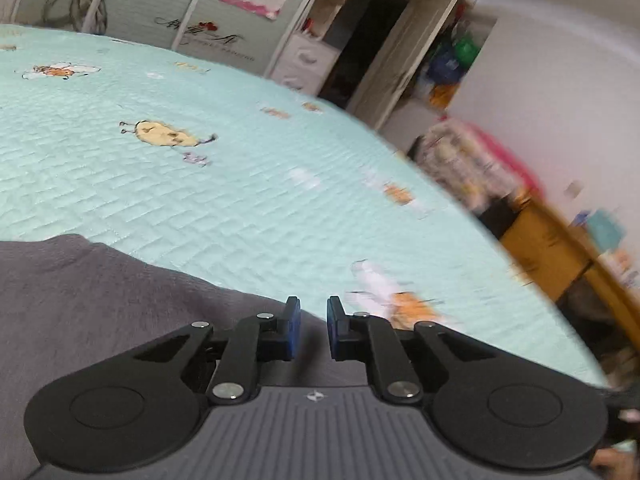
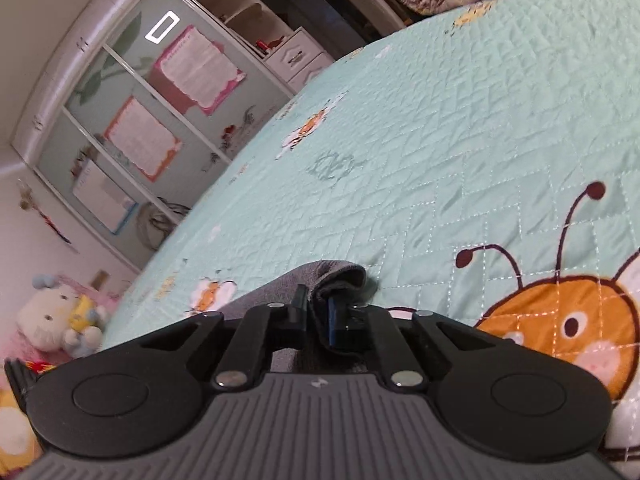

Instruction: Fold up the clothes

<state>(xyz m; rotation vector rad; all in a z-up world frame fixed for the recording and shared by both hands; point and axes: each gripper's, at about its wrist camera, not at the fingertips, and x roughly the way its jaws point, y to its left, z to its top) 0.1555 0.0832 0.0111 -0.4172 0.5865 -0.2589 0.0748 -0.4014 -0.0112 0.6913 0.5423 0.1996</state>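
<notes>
The right gripper (image 2: 316, 312) pinches a corner of the grey garment (image 2: 336, 276) on the mint quilt (image 2: 440, 140). The corner points toward the wardrobe (image 2: 132, 120). The left gripper (image 1: 313, 328) stands narrow and empty over the garment's edge.

Mint quilted bedspread (image 1: 240, 184), paper-covered wardrobe doors (image 2: 132, 120), perhaps wooden desk (image 1: 552, 248).

The bed (image 1: 240, 184) is covered with a pale mint quilted cover (image 2: 460, 128), stitched in a brick-like pattern. Cartoon bees are printed on it; a large orange bee (image 2: 560, 328) with dark antennae is seen in the right wrist view, and smaller ones are spread farther away. A grey garment (image 1: 100, 300) lies directly on the cover, at the near left in the left wrist view. One folded edge of it (image 2: 340, 276) is raised a little from the cover.
</notes>
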